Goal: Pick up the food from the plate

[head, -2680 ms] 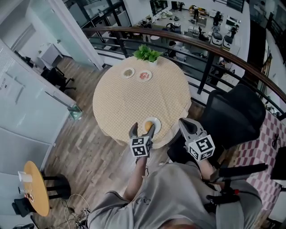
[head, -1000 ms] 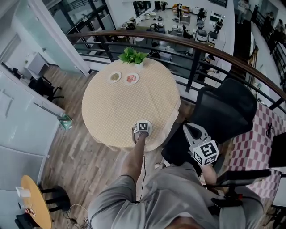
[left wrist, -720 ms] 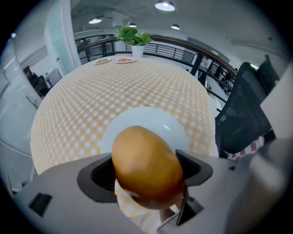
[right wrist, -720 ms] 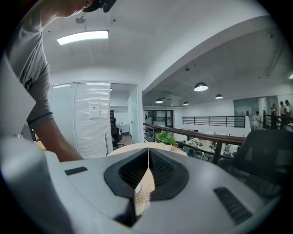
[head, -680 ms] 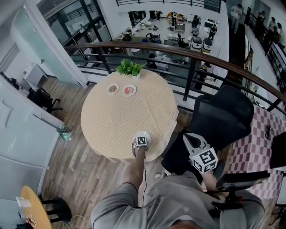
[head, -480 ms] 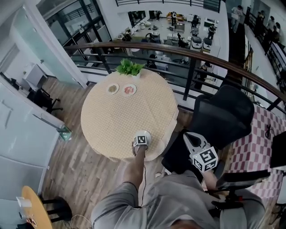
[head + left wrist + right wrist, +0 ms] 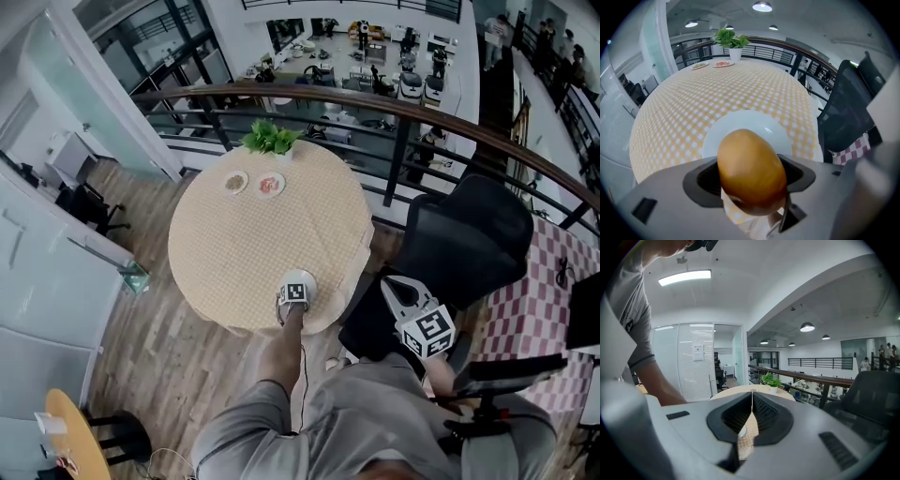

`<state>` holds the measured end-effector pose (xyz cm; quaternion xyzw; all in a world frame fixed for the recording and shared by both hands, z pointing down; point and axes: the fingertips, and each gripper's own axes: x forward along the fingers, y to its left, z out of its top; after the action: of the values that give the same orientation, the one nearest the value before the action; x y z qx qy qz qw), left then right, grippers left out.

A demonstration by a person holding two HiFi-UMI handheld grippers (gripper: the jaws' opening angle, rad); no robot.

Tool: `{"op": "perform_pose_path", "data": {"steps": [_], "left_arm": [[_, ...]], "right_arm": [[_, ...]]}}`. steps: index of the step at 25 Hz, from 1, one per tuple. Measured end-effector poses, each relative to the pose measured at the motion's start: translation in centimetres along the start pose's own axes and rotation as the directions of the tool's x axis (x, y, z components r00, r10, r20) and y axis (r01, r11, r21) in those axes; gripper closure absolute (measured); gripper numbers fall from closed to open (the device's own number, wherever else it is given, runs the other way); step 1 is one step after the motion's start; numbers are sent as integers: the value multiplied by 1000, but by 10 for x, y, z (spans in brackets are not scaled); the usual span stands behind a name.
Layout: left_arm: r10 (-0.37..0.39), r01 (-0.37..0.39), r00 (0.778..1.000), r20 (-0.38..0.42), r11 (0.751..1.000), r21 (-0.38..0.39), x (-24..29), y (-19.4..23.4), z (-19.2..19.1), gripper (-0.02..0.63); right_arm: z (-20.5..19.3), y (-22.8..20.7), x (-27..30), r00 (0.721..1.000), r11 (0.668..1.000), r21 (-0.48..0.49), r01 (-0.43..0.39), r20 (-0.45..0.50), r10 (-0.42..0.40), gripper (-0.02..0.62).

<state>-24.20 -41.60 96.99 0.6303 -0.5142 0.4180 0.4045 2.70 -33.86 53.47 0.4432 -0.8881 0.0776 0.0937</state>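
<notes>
- A round table [image 7: 253,220] in yellow checked cloth stands by a mezzanine railing; a white plate [image 7: 740,123] sits at its near edge.
- The left gripper [image 7: 294,298] reaches down over that plate, its jaws closing onto a golden-brown bread roll [image 7: 750,166] that fills the gap between them.
- The roll's long axis runs away from the camera, so the jaws cross its narrower width.
- The right gripper [image 7: 751,416], pressed together and empty, hangs well apart beside the black chair [image 7: 469,244].
</notes>
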Motion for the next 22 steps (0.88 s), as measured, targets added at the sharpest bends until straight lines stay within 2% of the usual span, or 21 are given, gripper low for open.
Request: {"op": "perform_pose_path", "data": {"steps": [8,14,16,19,22], "left_arm": [[-20,20,999,34,1000,22,-4,0,3,249],[-21,13,987,157,999,53,-29,-1,25,249],[-4,-8,972,233,999,53,-51,4,43,249],[-71,61,942,327,997,41,-66,-4,64,249],[-90,81,909,406,996,40,-97,-10,82,249]], "right_arm": [[0,0,2,1000,1000,-5,-7,2,7,580],[-2,2,7,1000,1000,-10,-20,-16,20,580],[-3,8,13,999,999,-22,-37,-23,37,580],[-3,15,20,997,998,-17,-68,-27,67,580],[-3,20,26,995,995,-9,-99,-32,99,580]]}}
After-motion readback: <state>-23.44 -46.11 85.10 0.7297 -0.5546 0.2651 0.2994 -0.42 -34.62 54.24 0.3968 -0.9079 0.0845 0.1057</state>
